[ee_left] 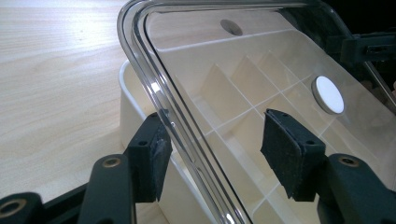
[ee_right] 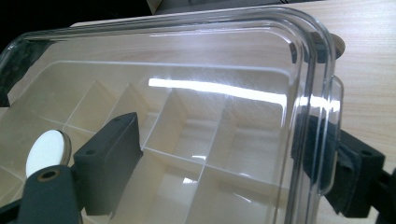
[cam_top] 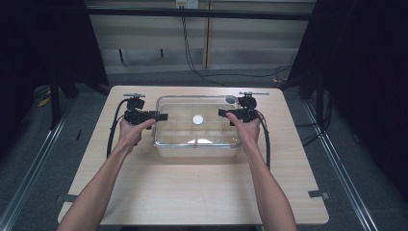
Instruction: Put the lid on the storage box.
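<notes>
A cream box (cam_top: 197, 147) with several compartments stands mid-table under a clear lid (cam_top: 180, 108) that carries a white round disc (cam_top: 197, 120). My left gripper (cam_top: 163, 116) reaches over the box's left end and my right gripper (cam_top: 222, 113) over its right end. In the left gripper view the lid's rim (ee_left: 154, 79) runs through the wide gap of the left gripper (ee_left: 215, 140), one pad above the lid and one beside the rim. The right gripper (ee_right: 219, 140) likewise straddles the lid's rim (ee_right: 310, 79), with its outer pad (ee_right: 322, 158) seen through the plastic. Both are open.
The box sits on a light wooden table (cam_top: 192, 192) with bare room on every side. A small grey round piece (cam_top: 231, 99) lies at the box's far right corner. Cables trail from both grippers. Dark curtains and a metal frame surround the table.
</notes>
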Tool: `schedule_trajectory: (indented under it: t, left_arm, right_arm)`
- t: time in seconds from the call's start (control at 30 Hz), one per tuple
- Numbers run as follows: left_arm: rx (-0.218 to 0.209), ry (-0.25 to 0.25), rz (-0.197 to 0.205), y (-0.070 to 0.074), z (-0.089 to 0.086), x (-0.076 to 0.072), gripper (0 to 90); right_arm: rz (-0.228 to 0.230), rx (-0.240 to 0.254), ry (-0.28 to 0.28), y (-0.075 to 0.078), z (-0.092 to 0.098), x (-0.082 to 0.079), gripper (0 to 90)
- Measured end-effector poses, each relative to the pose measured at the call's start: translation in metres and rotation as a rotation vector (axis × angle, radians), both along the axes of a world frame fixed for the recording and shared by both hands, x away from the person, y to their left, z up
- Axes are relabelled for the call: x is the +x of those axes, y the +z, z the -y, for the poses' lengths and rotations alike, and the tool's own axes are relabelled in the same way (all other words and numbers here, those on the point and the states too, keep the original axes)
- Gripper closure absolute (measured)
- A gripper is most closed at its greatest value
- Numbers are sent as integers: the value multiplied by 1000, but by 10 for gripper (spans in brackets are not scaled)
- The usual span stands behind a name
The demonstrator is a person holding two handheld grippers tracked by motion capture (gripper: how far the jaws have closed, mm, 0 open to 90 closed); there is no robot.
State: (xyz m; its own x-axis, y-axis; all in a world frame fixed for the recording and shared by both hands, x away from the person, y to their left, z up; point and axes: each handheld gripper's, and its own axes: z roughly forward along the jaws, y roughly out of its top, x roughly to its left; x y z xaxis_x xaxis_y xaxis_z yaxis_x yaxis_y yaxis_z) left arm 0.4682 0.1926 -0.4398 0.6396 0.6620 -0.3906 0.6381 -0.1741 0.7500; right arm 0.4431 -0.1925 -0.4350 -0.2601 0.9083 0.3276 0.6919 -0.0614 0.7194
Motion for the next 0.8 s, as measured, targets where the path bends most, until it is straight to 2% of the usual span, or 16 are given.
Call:
schedule_trajectory:
  t: [0.23, 0.3, 0.33, 0.4, 0.5, 0.53, 0.57, 0.6, 0.7, 0.8]
  left_arm:
    - [-7, 4, 4, -2, -2, -1, 434]
    - [13, 8, 10, -1, -1, -1, 431]
    - [16, 13, 13, -1, -1, -3, 426]
    - [15, 15, 14, -2, 0, -3, 423]
    - [53, 19, 10, -4, -2, -2, 425]
    - [49, 21, 2, -7, -3, -1, 429]
    - [37, 23, -12, -10, -5, 0, 429]
    - [37, 23, -12, -10, -5, 0, 430]
    - [29, 22, -22, -12, -6, 0, 430]
    - [26, 28, -23, -12, -7, 0, 443]
  right_arm:
    - [12, 14, -17, -1, 3, -2, 187]
    - [5, 11, -23, -1, 3, -1, 195]
    - [18, -34, -43, 1, 0, -3, 182]
    - [16, -43, -49, 0, -1, -3, 177]
    - [-20, -43, -57, -4, 0, -1, 190]
    - [-25, -49, -60, -6, 0, -1, 196]
    - [-50, -44, -58, -8, 1, 1, 197]
    - [-50, -44, -58, -8, 1, 1, 197]
    - [-97, -4, -50, -12, 3, 4, 183]
    - [-145, -16, -3, -13, 2, 9, 159]
